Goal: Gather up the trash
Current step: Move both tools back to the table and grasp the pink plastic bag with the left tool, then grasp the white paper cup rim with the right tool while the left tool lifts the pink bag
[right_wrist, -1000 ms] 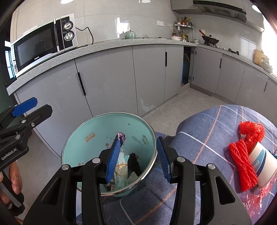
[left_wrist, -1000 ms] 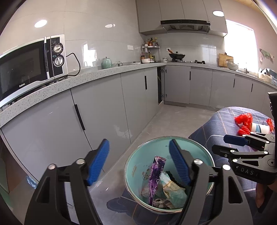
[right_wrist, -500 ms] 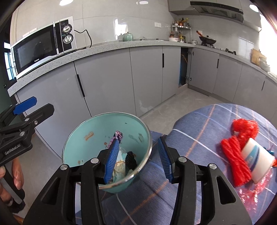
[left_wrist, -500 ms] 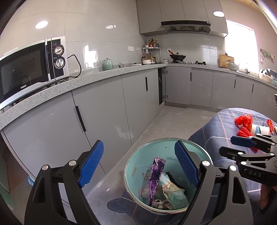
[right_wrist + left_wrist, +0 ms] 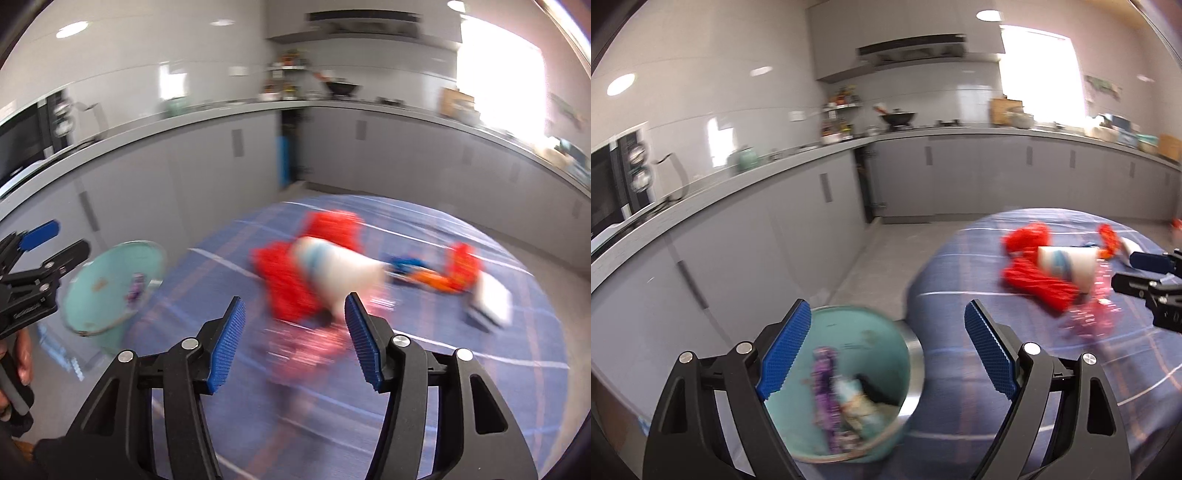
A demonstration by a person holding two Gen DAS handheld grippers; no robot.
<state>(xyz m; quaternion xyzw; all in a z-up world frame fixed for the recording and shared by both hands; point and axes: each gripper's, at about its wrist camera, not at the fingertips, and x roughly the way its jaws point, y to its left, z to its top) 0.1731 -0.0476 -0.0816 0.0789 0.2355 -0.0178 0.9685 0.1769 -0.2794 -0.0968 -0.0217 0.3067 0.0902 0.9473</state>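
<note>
both tongs swing off the bin toward the litter on the cloth

the right tongs (image 5: pixel 293 341) are empty and their jaws are opening, with nothing between the blue pads. a second ago they pointed down into the teal bin; now they face the round blue checked worktop (image 5: pixel 517 369), and the white paper cup (image 5: pixel 343 273) lies on the red mesh netting (image 5: pixel 284 284) just beyond their tips, with a crinkled pink wrapper (image 5: pixel 306 343) nearer still. the view is smeared, so finer detail of the pile is hard to tell.

the left tongs (image 5: pixel 886 354) stand wide and empty. earlier they framed the bin squarely; now the teal bin (image 5: pixel 798 435) has slid to their lower left, beside the worktop's edge, and the cloth fills the right half of the view. the bin already holds a purple wrapper (image 5: pixel 827 402) and some pale scraps.

further out on the cloth, past the cup, lie a blue and orange scrap (image 5: pixel 421 273), another bit of red netting (image 5: pixel 461 266) and a white flat piece (image 5: pixel 491 301).

my reading: one drop into the bin is over and the next pick is starting. the cup and netting look like the likeliest target, and several pieces are left, so the job is partway through.
</note>
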